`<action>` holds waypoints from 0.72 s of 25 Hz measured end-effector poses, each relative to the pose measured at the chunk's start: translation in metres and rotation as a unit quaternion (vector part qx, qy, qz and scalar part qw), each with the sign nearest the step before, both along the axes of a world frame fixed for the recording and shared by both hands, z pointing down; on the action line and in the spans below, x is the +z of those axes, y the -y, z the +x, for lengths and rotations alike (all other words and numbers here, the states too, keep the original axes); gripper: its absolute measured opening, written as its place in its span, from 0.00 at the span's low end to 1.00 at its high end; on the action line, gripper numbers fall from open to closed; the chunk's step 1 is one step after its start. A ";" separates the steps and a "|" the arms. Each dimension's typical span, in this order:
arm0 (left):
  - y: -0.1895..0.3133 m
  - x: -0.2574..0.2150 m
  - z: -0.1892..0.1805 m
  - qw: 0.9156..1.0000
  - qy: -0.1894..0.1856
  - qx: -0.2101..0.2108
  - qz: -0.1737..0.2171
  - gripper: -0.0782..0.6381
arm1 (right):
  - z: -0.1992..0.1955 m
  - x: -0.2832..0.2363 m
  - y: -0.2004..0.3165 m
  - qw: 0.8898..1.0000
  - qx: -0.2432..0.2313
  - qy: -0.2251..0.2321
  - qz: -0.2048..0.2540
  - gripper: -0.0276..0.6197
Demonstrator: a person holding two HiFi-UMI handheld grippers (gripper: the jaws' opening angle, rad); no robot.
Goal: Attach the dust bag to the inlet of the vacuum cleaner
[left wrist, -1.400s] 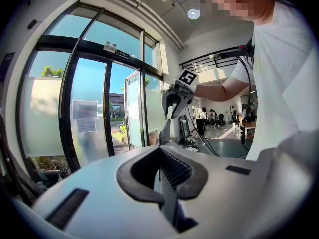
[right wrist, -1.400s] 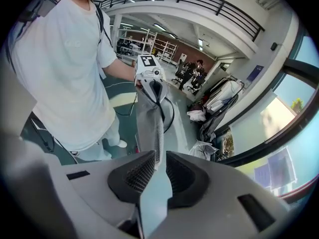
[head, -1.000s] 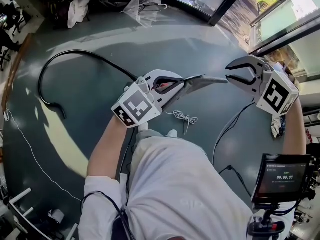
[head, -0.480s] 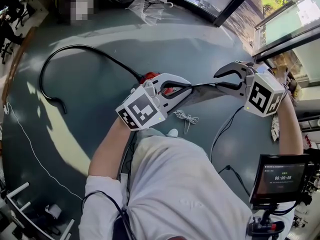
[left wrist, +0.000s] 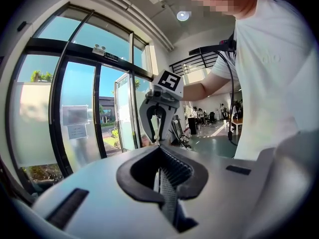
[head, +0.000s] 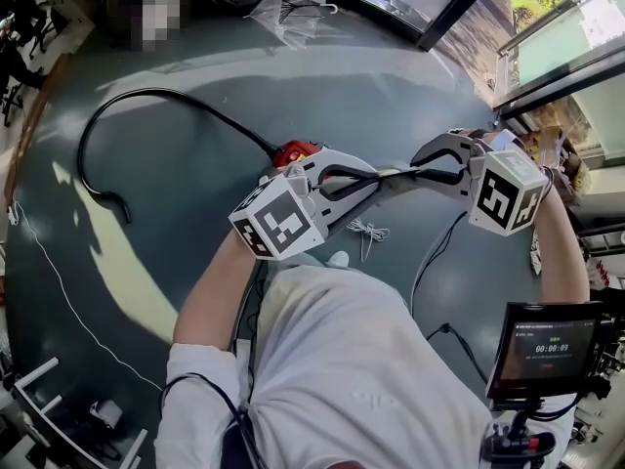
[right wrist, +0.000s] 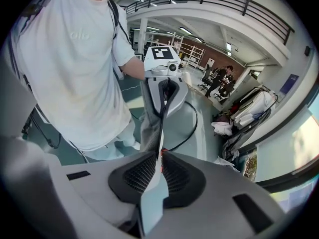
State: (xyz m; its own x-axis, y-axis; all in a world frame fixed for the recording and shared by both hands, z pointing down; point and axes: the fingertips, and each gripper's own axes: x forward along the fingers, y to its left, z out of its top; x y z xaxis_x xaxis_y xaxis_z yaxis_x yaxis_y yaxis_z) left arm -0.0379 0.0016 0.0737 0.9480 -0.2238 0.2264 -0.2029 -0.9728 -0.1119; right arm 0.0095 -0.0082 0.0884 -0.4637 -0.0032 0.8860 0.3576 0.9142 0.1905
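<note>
Left gripper (left wrist: 160, 152): jaws closed down to a sliver, with the thin woven edge of the dust bag (right wrist: 149, 126) pinched between the pads. Nothing else sits between them.

Right gripper (right wrist: 160, 157): jaws likewise pressed together on the opposite end of the bag. A pale, stiffer flap of the bag (right wrist: 151, 198) passes back through the pads toward the gripper body, and a small red mark shows right at the tips.

The bag is held off the floor (head: 195, 193), spanning from one pair of jaws straight to the other. The two sets of tips face each other and stand near one another. Grey fabric sags just below the left jaws.

Vacuum cleaner (head: 296, 151): only a red part of its body is visible, on the floor just behind the left jaws, on the side away from the person. Its inlet cannot be made out. The bag does not touch it, as far as the head view shows. A black hose (head: 146, 94) runs from the red body in a wide loop, well away from both jaws.

A tangle of white string (head: 363, 230) lies on the floor below the left jaws, toward the person.
</note>
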 end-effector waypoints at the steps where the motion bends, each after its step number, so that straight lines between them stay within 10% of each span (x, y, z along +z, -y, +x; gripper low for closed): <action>1: -0.001 -0.001 0.001 1.000 -0.001 0.003 0.001 0.12 | 0.000 0.002 -0.003 1.000 -0.004 -0.002 -0.005 0.11; 18: -0.020 0.029 0.027 0.998 -0.007 0.033 -0.057 0.12 | 0.030 0.028 -0.022 0.999 -0.002 -0.033 -0.038 0.07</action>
State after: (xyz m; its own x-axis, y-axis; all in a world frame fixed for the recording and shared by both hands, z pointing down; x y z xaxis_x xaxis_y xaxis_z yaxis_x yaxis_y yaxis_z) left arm -0.0107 0.0212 0.1027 0.9631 -0.1352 0.2327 -0.1397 -0.9902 0.0031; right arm 0.0391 0.0143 0.1167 -0.4049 0.0678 0.9118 0.3714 0.9235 0.0963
